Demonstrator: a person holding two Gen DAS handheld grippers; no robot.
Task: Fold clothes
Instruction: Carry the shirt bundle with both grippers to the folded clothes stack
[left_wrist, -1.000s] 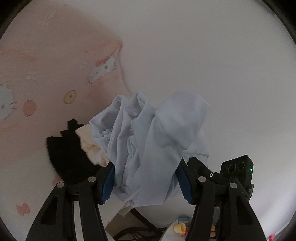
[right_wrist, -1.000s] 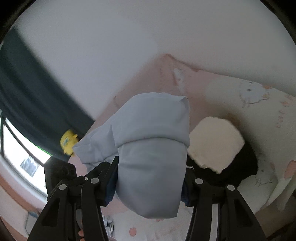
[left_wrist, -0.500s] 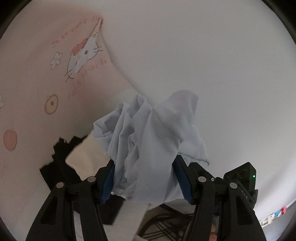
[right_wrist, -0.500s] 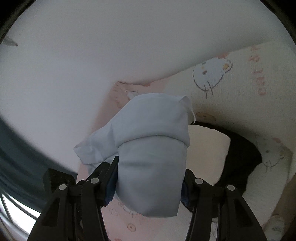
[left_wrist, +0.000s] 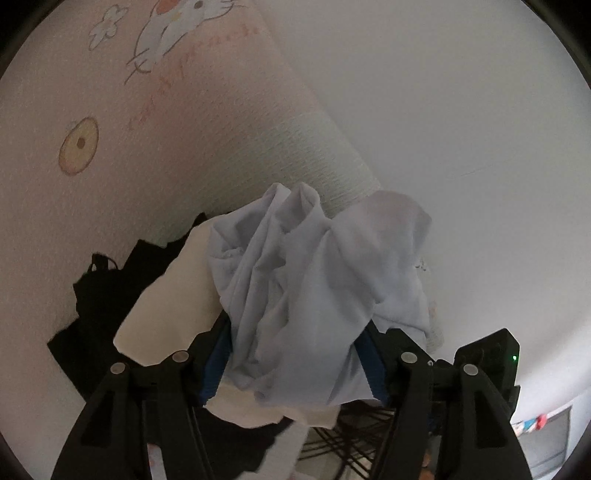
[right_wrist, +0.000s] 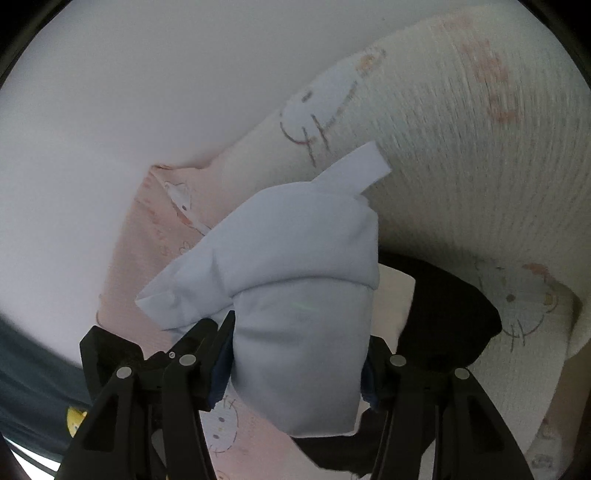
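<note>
A light blue garment (left_wrist: 314, 273) is bunched up between the fingers of my left gripper (left_wrist: 295, 365), which is shut on it. The same light blue garment (right_wrist: 295, 295) is wadded between the fingers of my right gripper (right_wrist: 299, 369), also shut on it. Both hold it above a pile on the bed: a cream garment (left_wrist: 166, 306) lying on a black garment (left_wrist: 96, 295). In the right wrist view the cream garment (right_wrist: 395, 295) and the black garment (right_wrist: 450, 314) lie just behind the blue bundle.
The bed has a pink-and-white Hello Kitty cover (left_wrist: 147, 129), also in the right wrist view (right_wrist: 461, 147). A white wall (left_wrist: 461, 129) rises behind. Dark cables (left_wrist: 343, 439) lie on the floor below. A dark curtain (right_wrist: 29, 369) hangs at lower left.
Both grippers have moved closer to the bed with the blue garment still held; the cream and black pile now looks larger and nearer. Neither grip has changed.
</note>
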